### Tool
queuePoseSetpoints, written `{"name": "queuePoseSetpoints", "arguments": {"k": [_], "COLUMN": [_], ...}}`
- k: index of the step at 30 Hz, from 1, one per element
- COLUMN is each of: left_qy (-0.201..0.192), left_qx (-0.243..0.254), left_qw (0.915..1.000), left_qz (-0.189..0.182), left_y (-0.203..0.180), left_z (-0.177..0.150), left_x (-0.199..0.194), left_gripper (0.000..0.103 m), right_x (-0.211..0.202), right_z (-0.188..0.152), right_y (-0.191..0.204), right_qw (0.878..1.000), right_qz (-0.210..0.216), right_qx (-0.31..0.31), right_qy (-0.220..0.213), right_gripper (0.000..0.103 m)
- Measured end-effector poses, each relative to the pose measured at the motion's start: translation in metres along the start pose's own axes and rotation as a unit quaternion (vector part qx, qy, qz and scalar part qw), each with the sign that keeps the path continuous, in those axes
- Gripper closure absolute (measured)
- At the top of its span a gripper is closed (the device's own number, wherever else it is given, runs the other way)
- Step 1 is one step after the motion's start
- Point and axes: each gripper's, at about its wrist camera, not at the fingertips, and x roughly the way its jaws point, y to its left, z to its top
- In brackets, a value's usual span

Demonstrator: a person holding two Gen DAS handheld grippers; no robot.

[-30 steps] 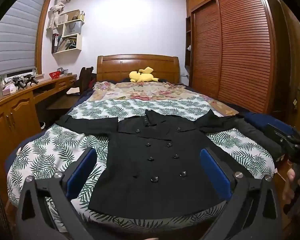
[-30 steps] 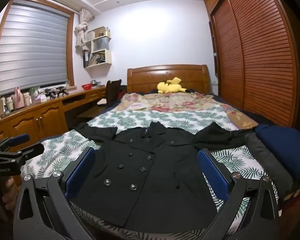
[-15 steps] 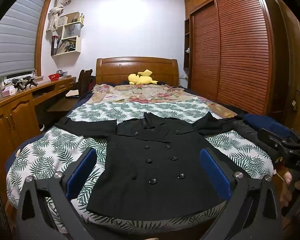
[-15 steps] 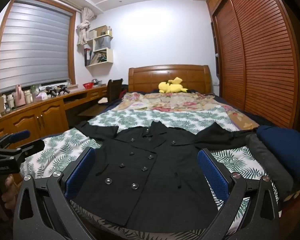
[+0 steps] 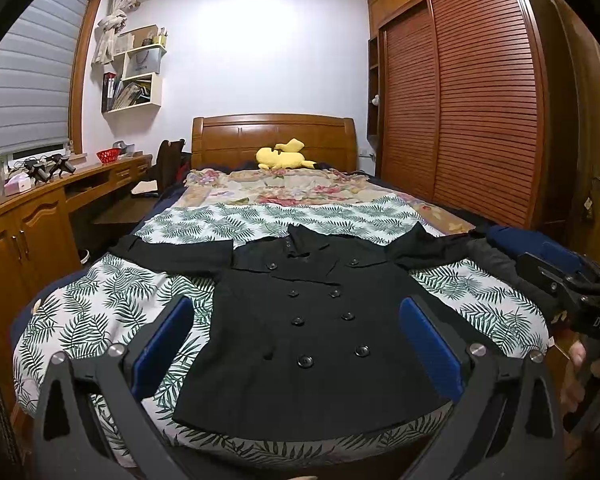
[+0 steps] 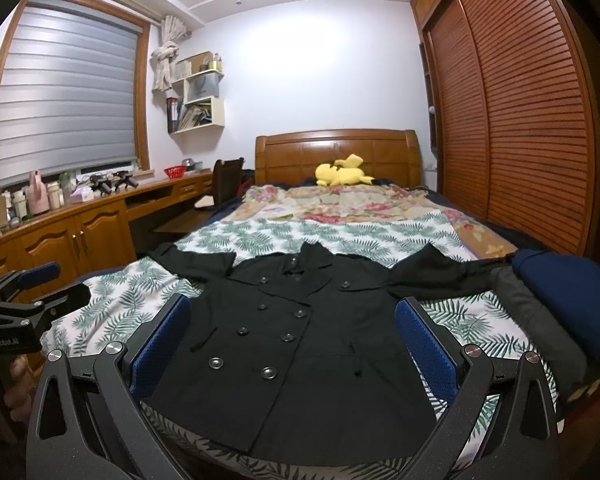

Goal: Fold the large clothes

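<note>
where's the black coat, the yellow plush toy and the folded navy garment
black coat (image 6: 300,340): right wrist view, on its buttoned front
yellow plush toy (image 6: 342,174): right wrist view, on its body
folded navy garment (image 6: 568,296): right wrist view, on its top face

The black coat is matt woven cloth with glossy dark buttons. Under it the leaf-print sheet looks like thin, smooth cotton. The headboard and the slatted wardrobe doors at right are varnished wood with a soft sheen. The left gripper has matt black plastic arms, bright metal screws and textured blue pads.
</note>
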Motion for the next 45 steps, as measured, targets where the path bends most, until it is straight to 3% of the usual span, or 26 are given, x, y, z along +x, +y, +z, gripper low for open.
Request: {"name": "queuePoseSetpoints", "arguments": {"k": [45], "left_qy": [0.008], "left_qx": [0.005], "left_qw": [1.0000], "left_qz": [-0.001], "left_y": [-0.0016], "left_z": [-0.0004], "left_x": [0.0028], "left_gripper": [0.000], "right_x": [-0.0008], "right_z": [-0.0024], "right_y": [0.0002], "right_qw": [1.000], "right_qz": [0.000], "right_qx": [0.003], "right_qy": [0.002], "right_gripper": [0.000]}}
